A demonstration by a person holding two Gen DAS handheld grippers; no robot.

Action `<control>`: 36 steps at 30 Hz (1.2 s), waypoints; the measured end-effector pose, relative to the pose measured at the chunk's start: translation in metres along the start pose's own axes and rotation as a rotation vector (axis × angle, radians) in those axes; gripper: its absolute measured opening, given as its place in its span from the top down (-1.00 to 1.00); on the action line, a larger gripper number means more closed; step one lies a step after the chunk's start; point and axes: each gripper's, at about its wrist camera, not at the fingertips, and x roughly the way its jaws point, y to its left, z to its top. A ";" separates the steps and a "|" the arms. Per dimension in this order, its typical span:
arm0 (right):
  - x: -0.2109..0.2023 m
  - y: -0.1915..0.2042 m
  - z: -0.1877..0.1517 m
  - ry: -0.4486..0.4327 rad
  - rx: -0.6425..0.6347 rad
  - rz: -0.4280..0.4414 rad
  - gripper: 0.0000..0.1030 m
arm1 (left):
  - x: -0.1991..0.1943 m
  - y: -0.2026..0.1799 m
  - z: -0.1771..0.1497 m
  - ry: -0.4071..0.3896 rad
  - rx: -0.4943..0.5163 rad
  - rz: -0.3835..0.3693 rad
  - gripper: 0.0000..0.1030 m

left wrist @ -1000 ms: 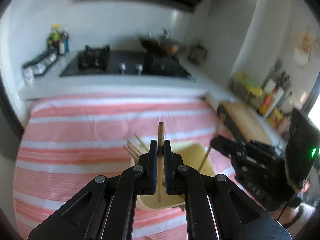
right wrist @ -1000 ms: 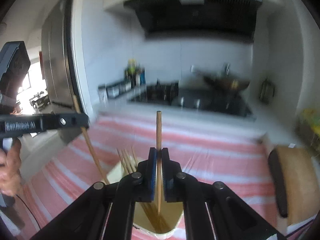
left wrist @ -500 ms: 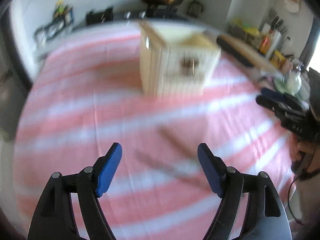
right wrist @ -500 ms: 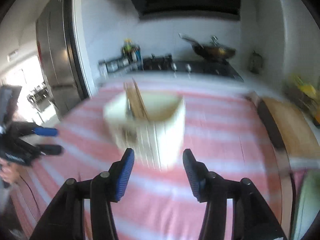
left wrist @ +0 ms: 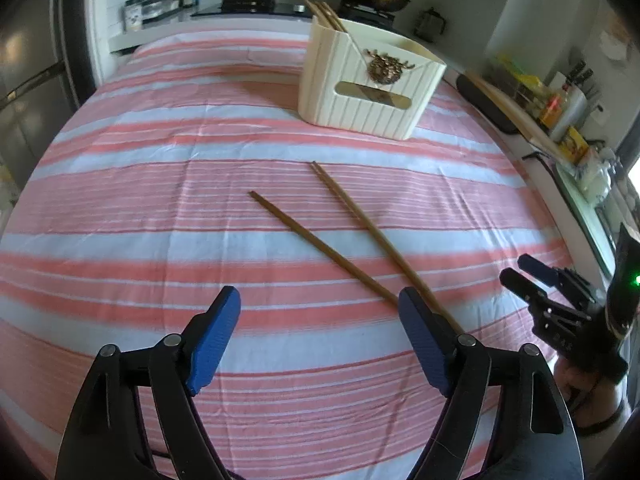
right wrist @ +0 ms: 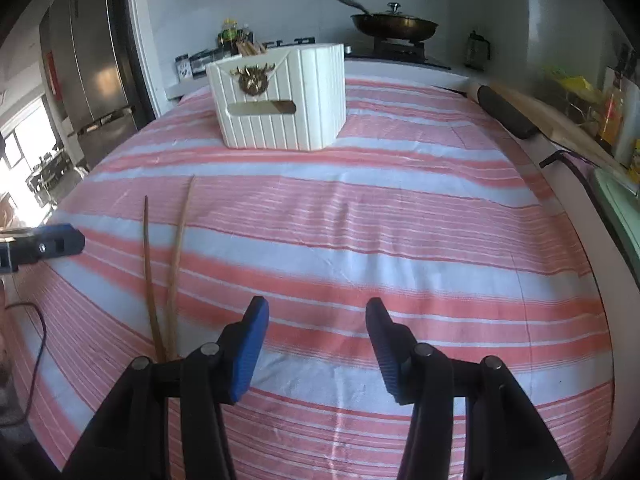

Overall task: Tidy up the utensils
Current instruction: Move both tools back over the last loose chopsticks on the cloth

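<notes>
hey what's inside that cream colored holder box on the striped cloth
Several wooden chopsticks stick up out of the cream holder, leaning at its far left corner. Its walls hide their lower ends and anything else inside; only a brownish strip shows through the front slot.

Surface: my table, covered by a cloth (left wrist: 160, 184) in pink and white stripes, which spreads over nearly the whole top (right wrist: 400, 216).
Box: a cream ribbed box (left wrist: 360, 92) stands on the cloth at the far side (right wrist: 288, 108), with a gold ornament and a slot on its front; sticks poke up from its back corner.
Chopsticks: two brown chopsticks lie flat on the cloth nearer me, one (left wrist: 320, 240) to the left of the other (left wrist: 376, 232), the pair converging at their near ends (right wrist: 176, 256).
Gap: chopsticks and box are well apart.
</notes>
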 end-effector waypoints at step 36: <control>0.069 0.093 0.065 0.209 -0.158 0.280 0.40 | 0.012 0.028 0.005 -0.014 -0.114 0.236 -0.65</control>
